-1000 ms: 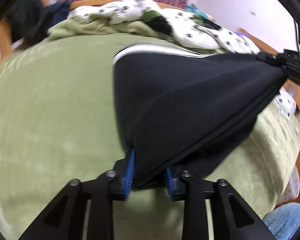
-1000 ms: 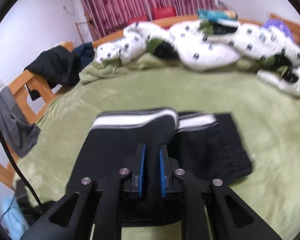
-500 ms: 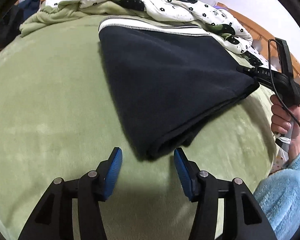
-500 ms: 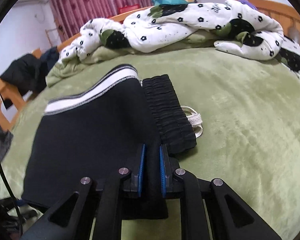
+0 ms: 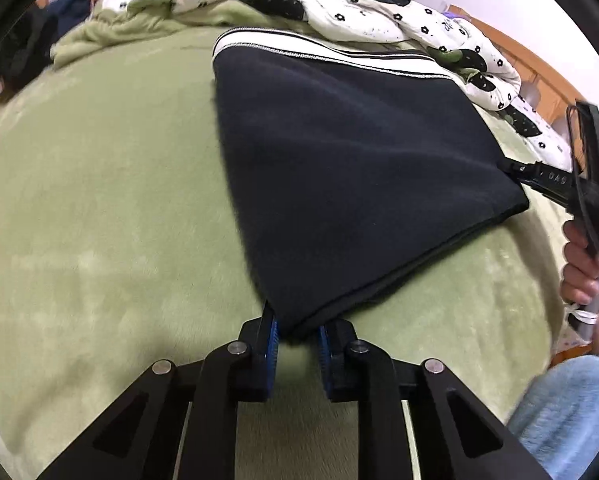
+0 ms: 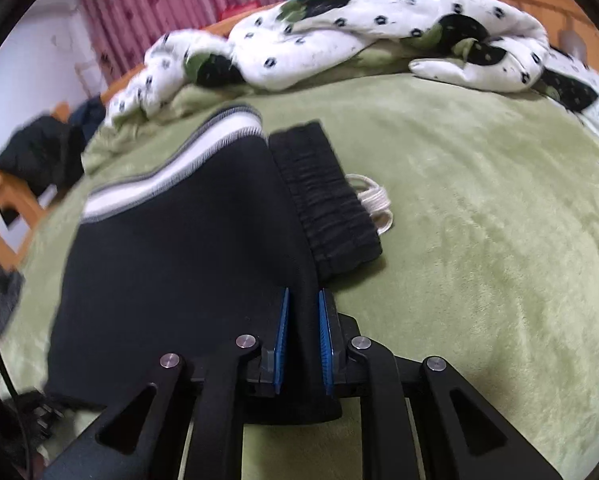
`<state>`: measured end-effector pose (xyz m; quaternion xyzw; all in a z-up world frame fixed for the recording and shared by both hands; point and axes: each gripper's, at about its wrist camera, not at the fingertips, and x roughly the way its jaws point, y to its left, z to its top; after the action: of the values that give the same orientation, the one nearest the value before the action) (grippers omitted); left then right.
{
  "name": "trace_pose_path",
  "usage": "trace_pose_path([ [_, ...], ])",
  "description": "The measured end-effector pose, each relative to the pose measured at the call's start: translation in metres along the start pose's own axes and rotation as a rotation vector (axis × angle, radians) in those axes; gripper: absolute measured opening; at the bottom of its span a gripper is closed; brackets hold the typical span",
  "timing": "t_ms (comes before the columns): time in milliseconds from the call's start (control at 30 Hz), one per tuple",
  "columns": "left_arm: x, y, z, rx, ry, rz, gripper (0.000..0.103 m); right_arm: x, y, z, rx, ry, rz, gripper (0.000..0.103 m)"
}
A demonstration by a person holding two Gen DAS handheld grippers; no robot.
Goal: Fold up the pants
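Observation:
Black pants with a white side stripe lie folded on a green blanket. My left gripper is shut on the near folded corner of the pants. My right gripper is shut on the opposite corner of the pants; it also shows in the left wrist view at the right corner. The black elastic waistband sticks out beside the fold, with a white drawstring next to it.
A white flower-print quilt is bunched along the far side of the bed. Dark clothes lie on a wooden chair at the left. A wooden bed frame runs at the right. The person's hand and blue sleeve are at right.
My left gripper, open half a second ago, has closed again on the near corner of the pants. The right gripper stays shut on its corner.

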<state>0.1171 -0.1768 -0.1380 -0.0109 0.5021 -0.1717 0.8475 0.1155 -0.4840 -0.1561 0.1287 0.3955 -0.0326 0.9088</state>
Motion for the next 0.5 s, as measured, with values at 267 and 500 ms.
trace_pose_path([
  [267, -0.053, 0.012, 0.013, 0.023, -0.035, -0.099, 0.047, -0.008, 0.003, 0.059, -0.053, -0.043, -0.019, 0.068],
  [500, -0.029, 0.033, 0.075, -0.098, -0.095, -0.137, 0.060, 0.063, 0.008, 0.075, -0.062, 0.131, -0.023, 0.079],
])
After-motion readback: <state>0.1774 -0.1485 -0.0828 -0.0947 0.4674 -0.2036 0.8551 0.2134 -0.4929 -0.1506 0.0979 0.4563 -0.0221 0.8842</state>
